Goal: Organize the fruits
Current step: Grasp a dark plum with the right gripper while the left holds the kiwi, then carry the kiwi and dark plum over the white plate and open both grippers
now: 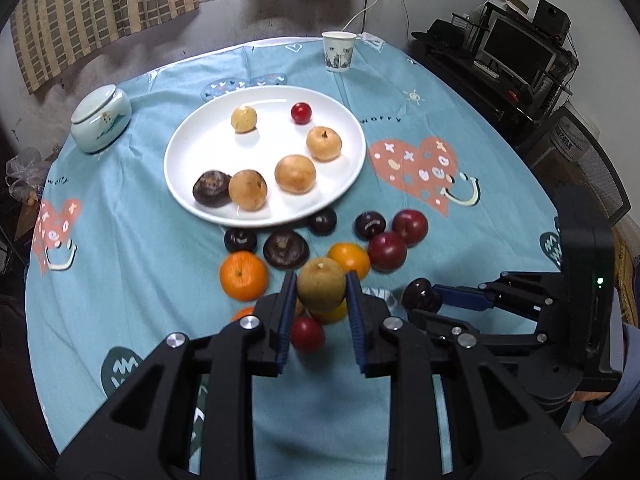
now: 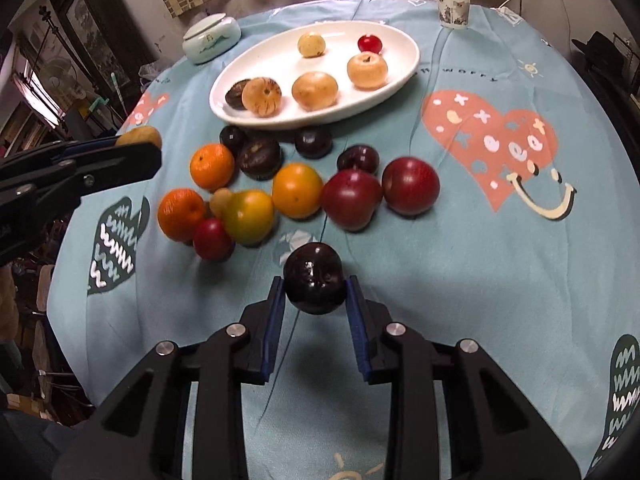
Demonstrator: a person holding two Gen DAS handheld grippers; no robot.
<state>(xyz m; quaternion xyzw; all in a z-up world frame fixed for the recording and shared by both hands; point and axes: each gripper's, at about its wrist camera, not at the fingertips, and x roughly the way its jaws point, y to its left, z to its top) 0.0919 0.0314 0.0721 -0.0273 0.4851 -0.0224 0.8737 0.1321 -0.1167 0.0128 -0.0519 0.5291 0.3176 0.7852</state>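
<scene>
Tablecloth covers the whole table. White plate at 12 o'clock already holds tan fruit w/ one dark and one small red. Loose pile lies just below the plate.

Left gripper clenched on a brown fruit; right gripper clenched on a dark plum.

Carry each level, lower into a bare plate spot, release w/o bumping neighbours.

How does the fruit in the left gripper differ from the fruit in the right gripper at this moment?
Colour: the tan-brown fruit in the left gripper is dull yellowish brown, while the dark plum in the right gripper is glossy, nearly black purple.
Surface: the tan-brown fruit looks matte; the dark plum shows bright highlights.
Shared: both are roundish and clamped between blue pads above the tablecloth.
</scene>
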